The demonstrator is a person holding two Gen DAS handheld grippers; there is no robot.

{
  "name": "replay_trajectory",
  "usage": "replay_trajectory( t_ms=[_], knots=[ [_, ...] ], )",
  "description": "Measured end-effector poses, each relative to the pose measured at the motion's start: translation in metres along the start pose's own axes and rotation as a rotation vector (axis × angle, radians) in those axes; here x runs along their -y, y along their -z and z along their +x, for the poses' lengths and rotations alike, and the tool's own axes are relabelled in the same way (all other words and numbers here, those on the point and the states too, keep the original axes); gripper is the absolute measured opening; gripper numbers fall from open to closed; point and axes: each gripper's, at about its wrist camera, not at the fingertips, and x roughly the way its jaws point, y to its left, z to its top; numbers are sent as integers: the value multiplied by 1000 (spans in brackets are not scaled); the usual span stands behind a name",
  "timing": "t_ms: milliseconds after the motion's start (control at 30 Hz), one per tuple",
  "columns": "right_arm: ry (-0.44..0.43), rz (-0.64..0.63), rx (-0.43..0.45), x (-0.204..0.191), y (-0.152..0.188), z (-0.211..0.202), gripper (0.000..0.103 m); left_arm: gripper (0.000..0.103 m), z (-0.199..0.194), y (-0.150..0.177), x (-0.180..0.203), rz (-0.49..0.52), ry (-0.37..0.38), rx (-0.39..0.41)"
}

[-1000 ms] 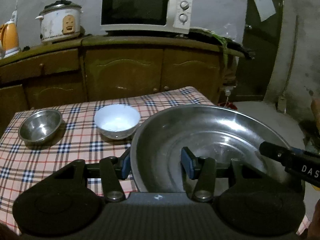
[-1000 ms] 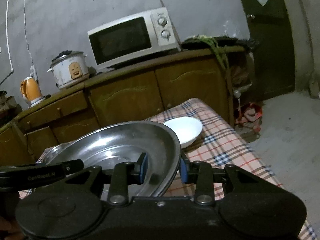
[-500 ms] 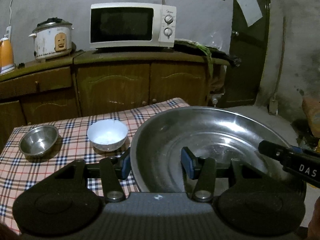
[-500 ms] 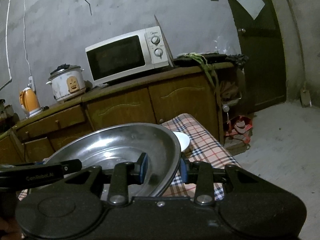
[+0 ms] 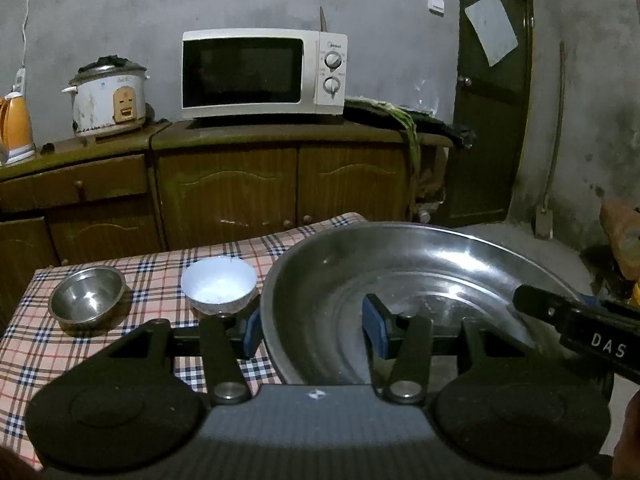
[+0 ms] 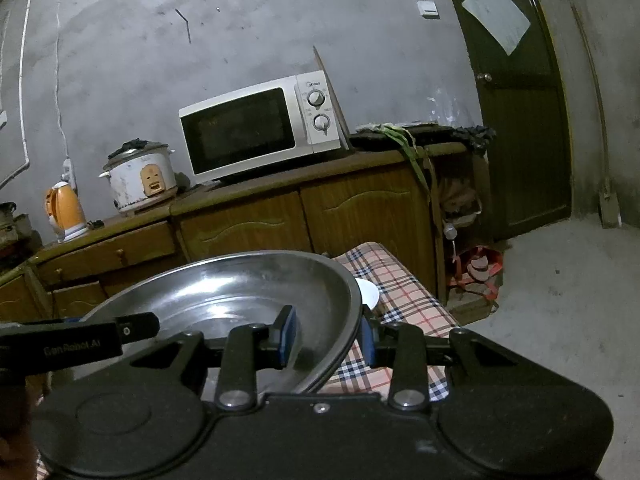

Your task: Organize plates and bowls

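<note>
A large steel basin (image 5: 400, 280) is held in the air above the checked table (image 5: 60, 352). My left gripper (image 5: 312, 330) is shut on its left rim and my right gripper (image 6: 328, 334) is shut on its right rim (image 6: 348, 320). A white bowl (image 5: 218, 286) and a small steel bowl (image 5: 86, 298) stand on the tablecloth to the left of the basin. In the right wrist view only an edge of the white bowl (image 6: 370, 294) shows behind the basin (image 6: 224, 296).
A wooden cabinet (image 5: 240, 188) stands behind the table with a microwave (image 5: 260, 74), a rice cooker (image 5: 108, 98) and an orange kettle (image 5: 14, 128) on top. A dark door (image 5: 492, 100) and bare concrete floor (image 6: 560, 300) lie to the right.
Both grippers have lifted the basin higher and drawn it back from the table. The bowls on the table look smaller and farther away.
</note>
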Motion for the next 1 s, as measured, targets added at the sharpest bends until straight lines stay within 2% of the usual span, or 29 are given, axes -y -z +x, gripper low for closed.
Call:
replay_trajectory(
  t_ms=[1000],
  knots=[
    [-48, -36, -30, -13, 5, 2, 42, 51, -15, 6, -13, 2, -64, 23]
  ],
)
